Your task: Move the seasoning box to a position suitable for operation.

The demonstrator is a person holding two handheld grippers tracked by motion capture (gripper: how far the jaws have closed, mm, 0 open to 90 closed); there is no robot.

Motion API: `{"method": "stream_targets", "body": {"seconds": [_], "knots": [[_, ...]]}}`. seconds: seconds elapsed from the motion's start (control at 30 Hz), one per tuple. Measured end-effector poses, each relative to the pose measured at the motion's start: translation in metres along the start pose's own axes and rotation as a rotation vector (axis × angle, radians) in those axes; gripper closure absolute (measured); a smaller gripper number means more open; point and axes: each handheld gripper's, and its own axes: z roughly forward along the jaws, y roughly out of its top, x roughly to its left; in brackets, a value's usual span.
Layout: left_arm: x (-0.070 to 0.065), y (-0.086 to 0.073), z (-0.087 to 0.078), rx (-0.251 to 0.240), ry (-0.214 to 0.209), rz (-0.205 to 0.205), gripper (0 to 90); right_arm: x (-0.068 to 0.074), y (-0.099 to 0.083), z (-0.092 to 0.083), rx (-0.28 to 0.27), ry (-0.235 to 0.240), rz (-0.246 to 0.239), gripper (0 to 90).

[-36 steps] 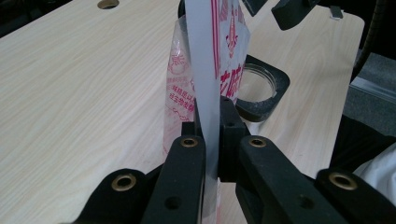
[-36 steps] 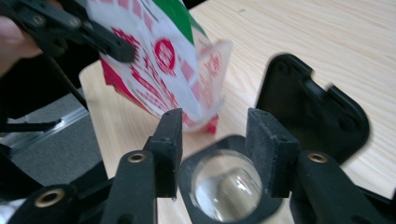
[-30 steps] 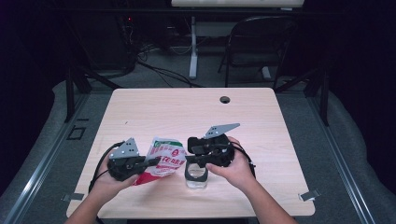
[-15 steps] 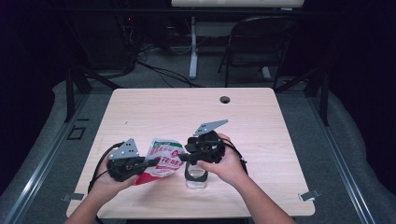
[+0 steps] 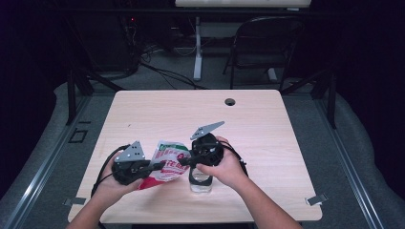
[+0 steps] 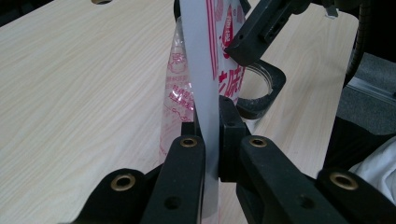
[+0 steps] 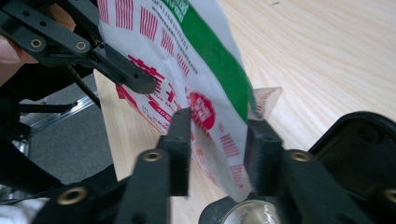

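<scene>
Left gripper view: fingers (image 6: 211, 135) clamp the packet (image 6: 205, 60); right gripper's fingers (image 7: 219, 154), closing, straddle it.

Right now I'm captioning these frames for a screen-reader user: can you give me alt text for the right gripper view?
The right gripper has its two black jaws around the lower edge of a red, white and green pouch, not clearly pressing it. The left gripper holds the pouch at upper left. A jar sits just below on the wooden table.
</scene>
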Motion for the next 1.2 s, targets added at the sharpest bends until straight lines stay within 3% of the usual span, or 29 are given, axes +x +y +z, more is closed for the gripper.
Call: {"method": "stream_targets", "body": {"seconds": [0.07,0.1,0.17,0.37,0.6,0.7,0.73,0.87,0.9,0.97,1.2], "knots": [[0.001,-0.001,0.0,-0.001,0.0,-0.005,88.8,-0.002,0.0,0.0,0.011,0.006,0.007,76.6],[0.002,-0.003,0.0,-0.009,-0.003,-0.013,87.9,-0.004,-0.001,0.0,0.019,0.022,0.013,84.7],[0.002,-0.004,0.0,-0.011,-0.003,-0.017,87.5,-0.005,-0.001,0.0,0.027,0.037,0.015,89.1],[0.0,-0.01,0.003,-0.003,-0.007,-0.025,86.1,-0.006,-0.001,0.003,0.046,0.068,0.016,90.0],[-0.002,-0.02,0.005,-0.003,-0.009,-0.049,82.0,-0.003,-0.001,0.009,0.059,0.072,0.0,90.0],[-0.003,-0.026,0.006,-0.004,-0.002,-0.063,73.4,0.003,-0.002,0.015,0.075,0.041,-0.024,90.0],[-0.003,-0.028,0.006,-0.012,-0.001,-0.076,73.4,0.003,-0.002,0.015,0.075,0.041,-0.024,90.0],[-0.003,-0.037,0.003,-0.049,0.027,-0.115,55.4,0.001,-0.003,0.014,0.066,0.05,-0.012,90.0],[-0.003,-0.04,0.002,-0.054,0.034,-0.125,55.4,0.0,-0.003,0.014,0.073,0.052,-0.018,90.0],[-0.003,-0.046,0.002,-0.064,0.053,-0.138,46.8,0.0,-0.003,0.014,0.072,0.052,-0.02,90.0],[-0.007,-0.07,0.009,-0.053,0.056,-0.181,37.5,-0.001,-0.003,0.015,0.069,0.061,-0.015,90.0]]}}
